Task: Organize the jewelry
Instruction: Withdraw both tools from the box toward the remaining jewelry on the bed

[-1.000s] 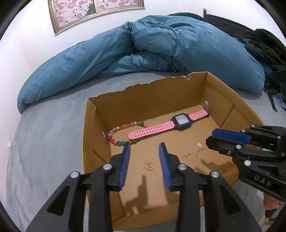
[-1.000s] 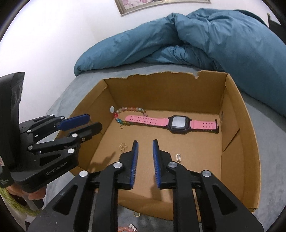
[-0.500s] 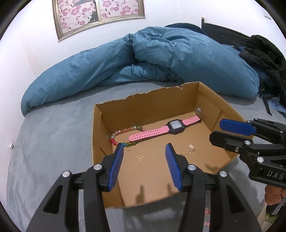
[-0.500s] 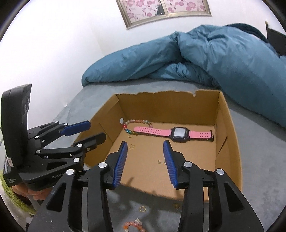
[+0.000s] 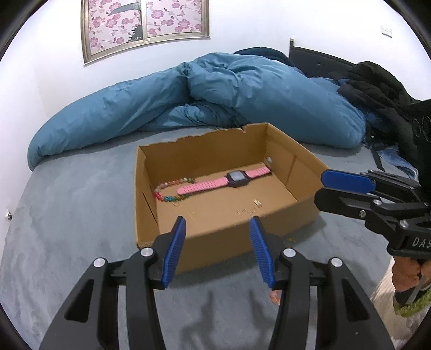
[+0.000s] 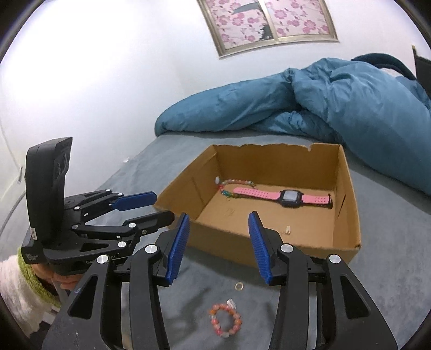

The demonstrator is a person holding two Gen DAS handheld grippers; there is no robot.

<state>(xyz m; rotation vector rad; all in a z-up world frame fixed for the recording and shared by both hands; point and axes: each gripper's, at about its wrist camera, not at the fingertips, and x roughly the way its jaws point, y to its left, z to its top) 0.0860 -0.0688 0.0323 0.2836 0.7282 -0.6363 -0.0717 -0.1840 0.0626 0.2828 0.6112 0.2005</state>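
A: What colours sit in your cardboard box?

B: The box is plain brown. Your watch has a pink strap dotted with holes and a dark navy case. The beaded bracelet beside it runs red, green, blue and pale pink.

A: And outside it?

B: On the grey-blue bed you have an orange-and-pink bead bracelet and a gold ring. The duvet is teal. Your left tool and right tool are black with ribbed blue pads. The wall picture shows pink blossoms in a silver frame.
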